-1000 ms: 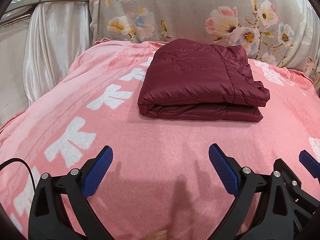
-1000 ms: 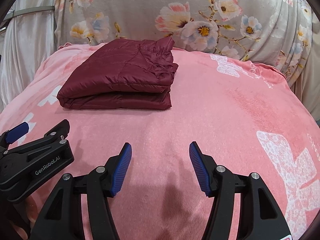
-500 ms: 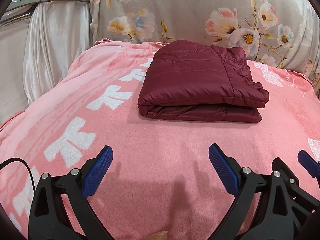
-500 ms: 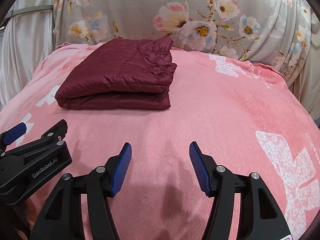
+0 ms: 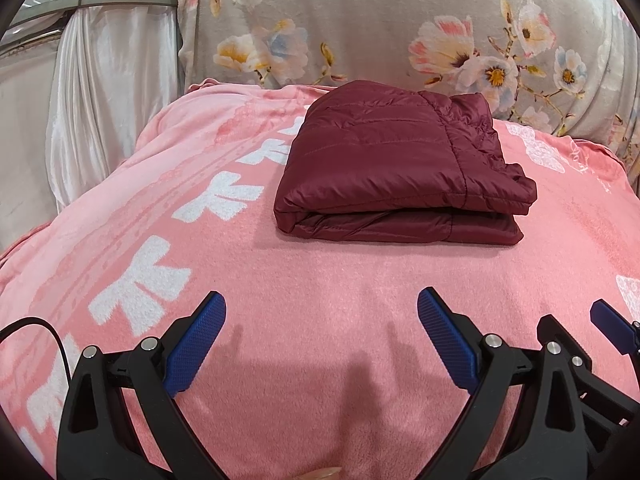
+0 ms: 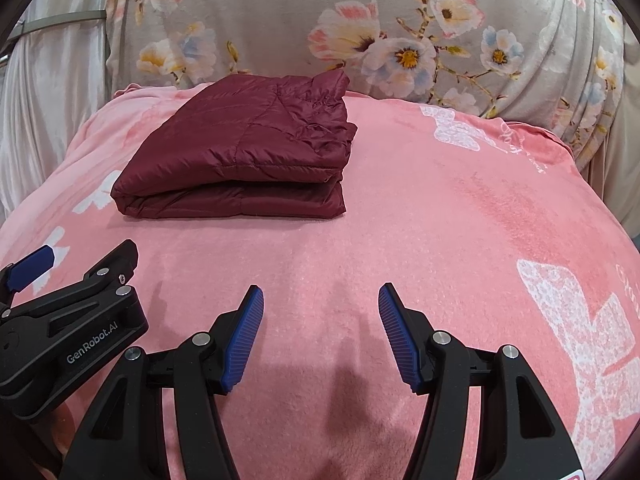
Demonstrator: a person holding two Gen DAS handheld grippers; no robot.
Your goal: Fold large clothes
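On the pink blanket (image 5: 320,280), toward its far edge below the floral cushion (image 5: 380,20), lies the maroon puffer jacket (image 5: 392,168), folded into a squat rectangular stack of layers. Left claw (image 5: 320,336) spread wide, holding nothing, well short of the jacket's near edge. Right claw (image 6: 320,328) likewise spread and empty, beside the left claw and nearer than the jacket (image 6: 240,160).

Handling judgement: quilted, shiny shell, so likely light, soft, springy and somewhat slippery; layers may creep or puff open. Best hold: the thick folded edge at the jacket's near left corner, pinching all layers together; the rumpled end right of the jacket looks looser and less reliable.

Versus one second ago: jacket shape unchanged; it sits marginally lower in the left view. Both claws keep the same spread. Fold appears complete.
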